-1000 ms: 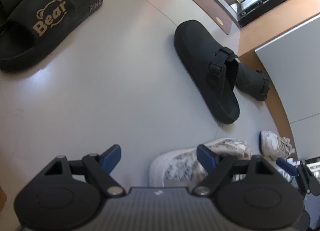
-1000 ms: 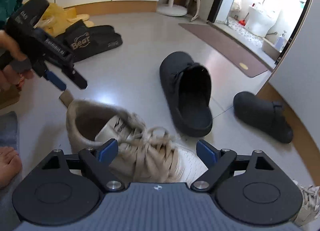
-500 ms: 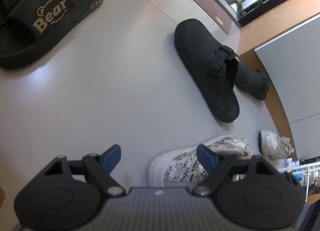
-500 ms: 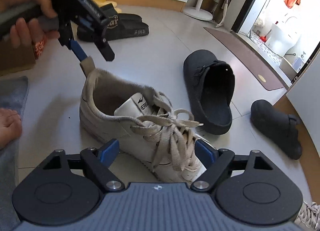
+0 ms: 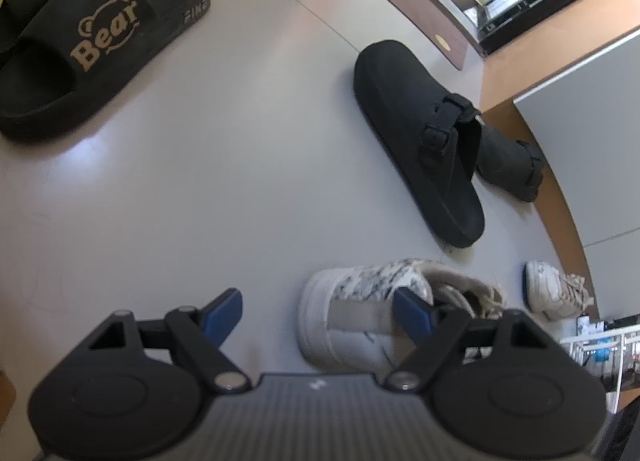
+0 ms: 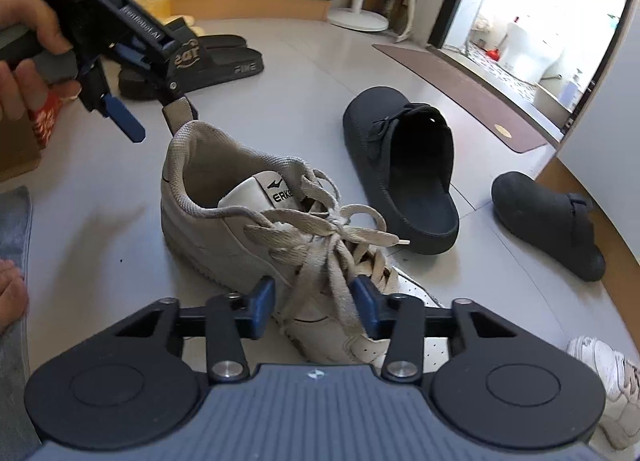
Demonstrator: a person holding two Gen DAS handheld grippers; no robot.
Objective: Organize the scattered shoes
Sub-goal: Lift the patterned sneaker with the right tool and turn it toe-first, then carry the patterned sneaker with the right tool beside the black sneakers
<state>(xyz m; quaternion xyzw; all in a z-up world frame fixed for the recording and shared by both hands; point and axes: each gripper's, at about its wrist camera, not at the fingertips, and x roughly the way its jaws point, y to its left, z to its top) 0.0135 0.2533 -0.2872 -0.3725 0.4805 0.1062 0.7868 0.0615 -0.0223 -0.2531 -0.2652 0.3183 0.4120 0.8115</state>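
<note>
A beige laced sneaker (image 6: 240, 221) stands on the grey floor, heel toward the far left. My right gripper (image 6: 314, 301) has its jaws narrowed around the sneaker's laces and tongue area. My left gripper (image 6: 156, 117) is open just above the heel pull tab; in the left wrist view (image 5: 318, 311) the sneaker's heel (image 5: 360, 313) lies between its fingers. The matching sneaker (image 6: 608, 381) lies at the lower right. Two black clogs (image 6: 400, 169) (image 6: 548, 217) lie beyond. A pair of black "Bear" slides (image 5: 80, 49) lies far left.
A brown mat (image 6: 460, 89) lies before a bathroom doorway. A fan base (image 6: 358, 19) stands at the back wall. A cardboard box (image 6: 20, 141) and a grey rug (image 6: 14, 261) with a bare foot sit at the left. A white cabinet (image 5: 592, 133) borders the right.
My right gripper's jaws have narrowed from wide open onto the sneaker's laces. The left gripper has stayed open near the heel tab, shifting slightly.
</note>
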